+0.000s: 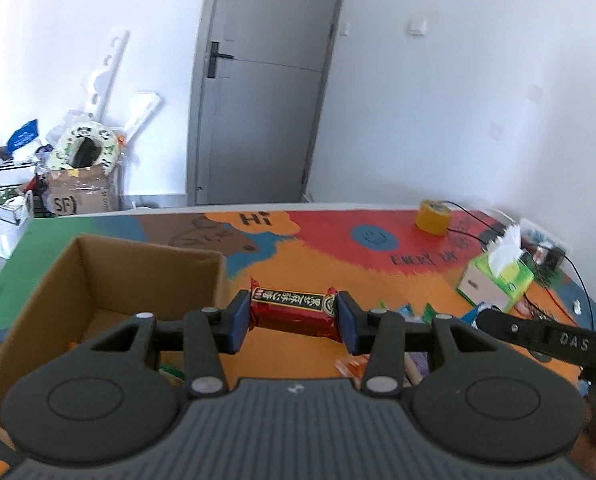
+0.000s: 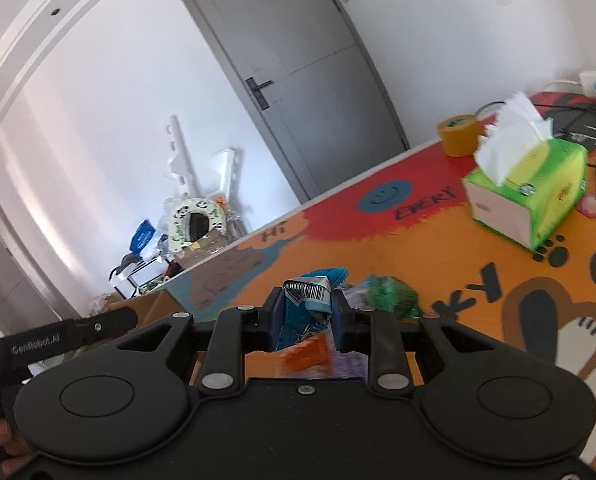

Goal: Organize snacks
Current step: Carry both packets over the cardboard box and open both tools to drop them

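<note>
A red rectangular snack bar in a shiny wrapper with black and gold lettering (image 1: 291,312) is clamped by its two short ends between the blue pads of the left gripper (image 1: 293,322). It hangs lifted over the orange part of the colourful printed table mat (image 1: 378,276). At 9 o'clock from the bar stands an open brown cardboard box (image 1: 109,276), its near wall just beside the left finger.

The right gripper (image 2: 304,316) is closed narrow on a blue crumpled snack packet with a white barcode (image 2: 306,312), held upright above the mat. At 3 o'clock from this packet lies a blurred green wrapped snack (image 2: 390,294). Under the packet, at 6 o'clock, shows a small orange packet (image 2: 306,354). Farther away, at 2 o'clock, are a green and white tissue box (image 2: 530,196) and a yellow roll of tape (image 2: 458,132).
</note>
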The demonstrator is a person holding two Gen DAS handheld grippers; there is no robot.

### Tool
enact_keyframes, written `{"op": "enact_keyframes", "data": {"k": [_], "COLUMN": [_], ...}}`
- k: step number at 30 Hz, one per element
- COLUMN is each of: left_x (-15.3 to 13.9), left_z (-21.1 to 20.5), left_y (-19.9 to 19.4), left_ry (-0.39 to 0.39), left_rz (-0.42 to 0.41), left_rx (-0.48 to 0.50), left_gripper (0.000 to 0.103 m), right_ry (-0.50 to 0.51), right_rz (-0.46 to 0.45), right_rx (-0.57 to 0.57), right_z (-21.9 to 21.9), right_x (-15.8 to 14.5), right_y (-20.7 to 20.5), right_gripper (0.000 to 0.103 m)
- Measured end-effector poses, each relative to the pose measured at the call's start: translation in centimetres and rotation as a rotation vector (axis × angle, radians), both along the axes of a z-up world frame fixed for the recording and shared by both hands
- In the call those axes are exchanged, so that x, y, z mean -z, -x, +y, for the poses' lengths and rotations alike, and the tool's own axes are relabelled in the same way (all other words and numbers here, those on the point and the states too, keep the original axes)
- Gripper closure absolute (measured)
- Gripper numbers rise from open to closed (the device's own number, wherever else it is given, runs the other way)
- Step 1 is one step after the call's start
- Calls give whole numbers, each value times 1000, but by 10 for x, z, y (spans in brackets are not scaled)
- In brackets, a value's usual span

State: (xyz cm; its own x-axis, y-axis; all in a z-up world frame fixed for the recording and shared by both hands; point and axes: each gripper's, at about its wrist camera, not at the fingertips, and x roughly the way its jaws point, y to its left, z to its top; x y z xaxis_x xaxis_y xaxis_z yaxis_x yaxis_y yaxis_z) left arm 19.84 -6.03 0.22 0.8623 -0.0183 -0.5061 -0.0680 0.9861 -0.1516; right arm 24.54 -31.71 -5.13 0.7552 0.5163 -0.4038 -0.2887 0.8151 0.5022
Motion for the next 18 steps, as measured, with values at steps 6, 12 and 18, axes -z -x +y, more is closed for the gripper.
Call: {"op": "enact_keyframes", "data": {"k": [6,12,18], "left_x": [-9,-9,-8], "left_z": [22,45,66], "left_y": [7,9,10], "left_ry": [9,22,34], "left_rz": [-23,-22,-24], "left_rx": [-44,-92,-135], "left_gripper": [58,58,58], "right_ry": [8,16,24], "right_rz": [-20,-32,-40], "right_rx": [-44,-90,-130], "right_z": [19,41,60], "right_x": [-8,-15,-20], "right_y": [-1,-2,-5], "right_gripper": [78,78,78]}}
